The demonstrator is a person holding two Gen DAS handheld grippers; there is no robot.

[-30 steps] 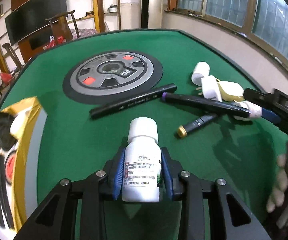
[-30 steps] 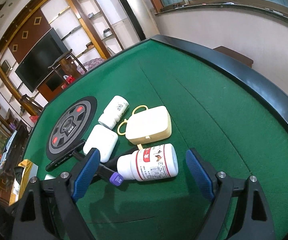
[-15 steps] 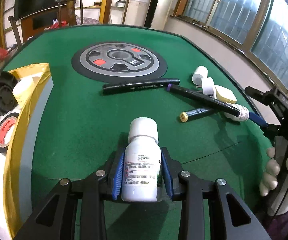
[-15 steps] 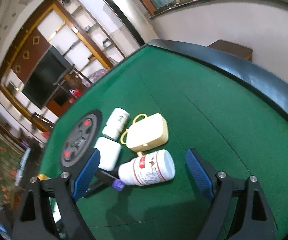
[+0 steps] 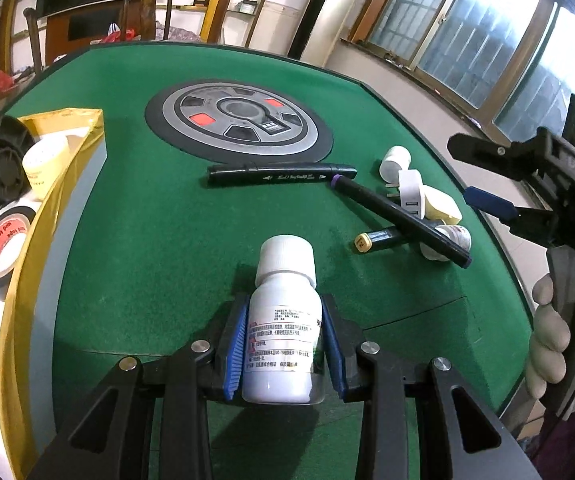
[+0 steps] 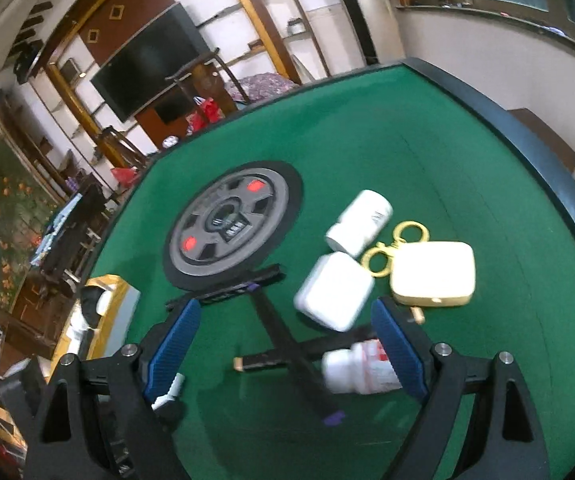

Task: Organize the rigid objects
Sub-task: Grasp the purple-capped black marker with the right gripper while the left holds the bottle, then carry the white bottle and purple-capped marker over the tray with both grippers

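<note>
Between the left tongs (image 5: 283, 344), a white bottle (image 5: 283, 332) is sitting clamped, label unreadable; right tongs (image 6: 283, 344) are hanging wide open, gripping nothing.

A green felt table (image 5: 159, 216) carries a round grey disc (image 5: 239, 116), two black markers (image 5: 283, 170), white bottles (image 6: 357, 220), a cream case (image 6: 433, 274) and a yellow box (image 5: 47, 216).

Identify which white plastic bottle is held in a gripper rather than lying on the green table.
The white-capped bottle with the printed text label, clamped between the left gripper pads; the other two lie loose.
</note>
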